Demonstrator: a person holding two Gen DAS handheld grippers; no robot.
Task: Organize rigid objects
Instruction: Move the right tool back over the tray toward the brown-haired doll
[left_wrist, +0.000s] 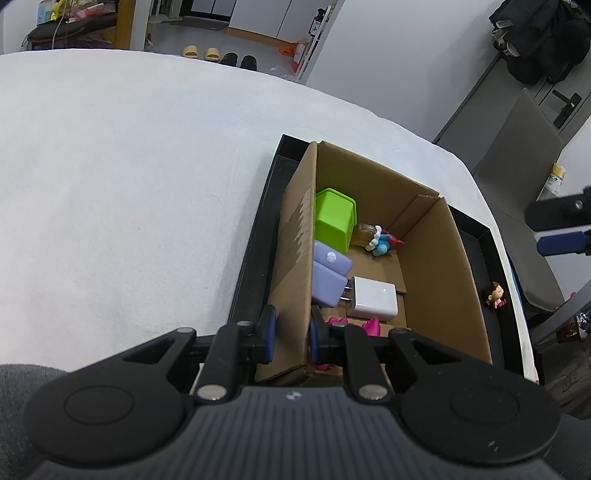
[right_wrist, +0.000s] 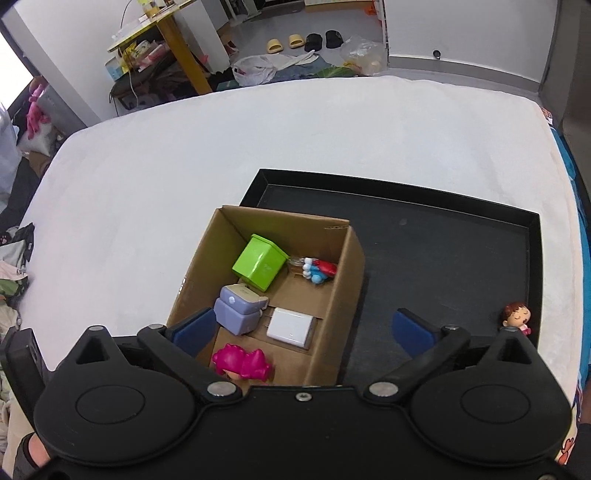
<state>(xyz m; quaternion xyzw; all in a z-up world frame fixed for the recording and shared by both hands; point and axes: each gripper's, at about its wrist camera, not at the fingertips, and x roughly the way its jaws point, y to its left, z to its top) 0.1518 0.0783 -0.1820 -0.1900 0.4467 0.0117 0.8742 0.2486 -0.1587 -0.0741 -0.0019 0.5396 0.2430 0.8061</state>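
White table (right_wrist: 258, 147): one box (right_wrist: 332, 306), six toys inside.

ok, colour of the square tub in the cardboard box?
Lime green tub, lying on its side; clearest in the right wrist view.

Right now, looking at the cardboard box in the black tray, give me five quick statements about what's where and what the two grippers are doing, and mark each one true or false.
1. The left gripper is clamped on the near wall of the brown cardboard box. True.
2. The lime-green plastic cube lies outside the box on the white cloth. False: it is inside the box.
3. The right gripper holds the pink-haired toy figure. False: its jaws stand wide open and empty; the figure lies in the box.
4. The small brown-haired doll stands in the black tray, outside the box. True.
5. The white charger block is in the tray. False: it is in the box.
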